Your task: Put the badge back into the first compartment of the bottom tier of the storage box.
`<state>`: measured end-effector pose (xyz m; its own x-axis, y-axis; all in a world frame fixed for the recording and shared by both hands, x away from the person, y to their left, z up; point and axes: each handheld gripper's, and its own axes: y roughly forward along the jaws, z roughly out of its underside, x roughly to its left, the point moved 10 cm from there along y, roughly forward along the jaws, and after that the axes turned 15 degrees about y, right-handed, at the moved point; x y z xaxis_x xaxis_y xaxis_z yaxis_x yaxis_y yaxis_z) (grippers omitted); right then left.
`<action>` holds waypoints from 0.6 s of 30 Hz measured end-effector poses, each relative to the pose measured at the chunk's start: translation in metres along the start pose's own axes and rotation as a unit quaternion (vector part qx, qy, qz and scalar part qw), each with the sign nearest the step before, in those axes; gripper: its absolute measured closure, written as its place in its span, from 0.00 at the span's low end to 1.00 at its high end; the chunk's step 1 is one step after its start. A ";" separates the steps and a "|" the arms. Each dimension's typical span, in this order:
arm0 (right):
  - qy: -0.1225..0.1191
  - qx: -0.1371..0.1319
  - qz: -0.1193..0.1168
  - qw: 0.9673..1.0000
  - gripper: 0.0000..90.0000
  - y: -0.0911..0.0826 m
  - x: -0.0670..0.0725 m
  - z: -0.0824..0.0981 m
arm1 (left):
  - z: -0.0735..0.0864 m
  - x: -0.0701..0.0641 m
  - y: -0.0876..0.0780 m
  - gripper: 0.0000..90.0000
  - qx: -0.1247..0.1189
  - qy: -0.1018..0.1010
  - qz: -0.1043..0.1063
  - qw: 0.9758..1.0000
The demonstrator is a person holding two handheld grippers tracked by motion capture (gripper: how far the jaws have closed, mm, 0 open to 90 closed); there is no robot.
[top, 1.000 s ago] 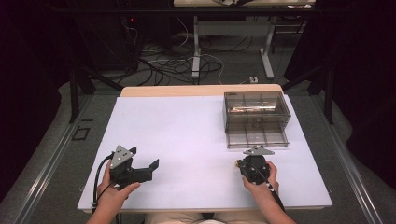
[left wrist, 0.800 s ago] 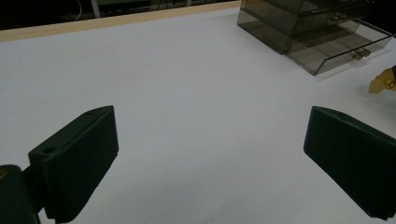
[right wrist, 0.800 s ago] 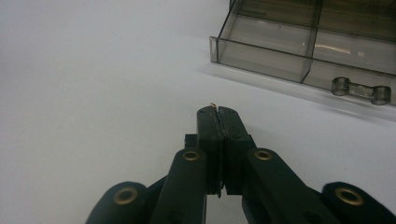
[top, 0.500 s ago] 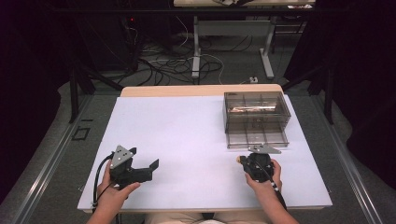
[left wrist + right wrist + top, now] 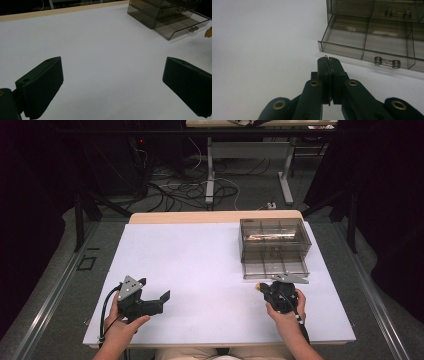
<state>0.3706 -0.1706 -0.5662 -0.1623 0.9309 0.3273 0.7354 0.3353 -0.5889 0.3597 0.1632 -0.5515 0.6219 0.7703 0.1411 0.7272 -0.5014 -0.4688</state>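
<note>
Two claws: left claw rests on the table, jaws wide apart, nothing between them.
Right claw: jaws pressed together on a small yellow piece, barely visible at the tips.
Drawer: pulled open, just ahead of the right claw.
Advice: carry the piece over a compartment, then release low.
</note>
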 end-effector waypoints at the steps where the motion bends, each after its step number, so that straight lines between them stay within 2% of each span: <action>1: 0.004 -0.002 0.000 1.000 0.99 0.000 0.001 -0.001 | 0.000 0.000 0.000 0.04 0.000 0.000 0.000 1.000; 6: 0.003 -0.009 0.000 1.000 0.99 -0.004 -0.001 -0.007 | 0.000 0.000 0.000 0.04 0.001 0.000 0.000 1.000; 7: 0.011 -0.007 -0.005 1.000 0.99 -0.005 0.001 -0.008 | 0.000 0.000 0.001 0.04 0.001 0.000 -0.001 1.000; 18: 0.021 -0.011 -0.011 1.000 0.99 -0.018 -0.005 -0.022 | 0.001 0.001 0.001 0.04 0.002 -0.001 -0.004 1.000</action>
<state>0.3733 -0.1846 -0.5410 -0.1507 0.9164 0.3707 0.7468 0.3512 -0.5648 0.3605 0.1637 -0.5521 0.6163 0.7744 0.1433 0.7303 -0.4939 -0.4720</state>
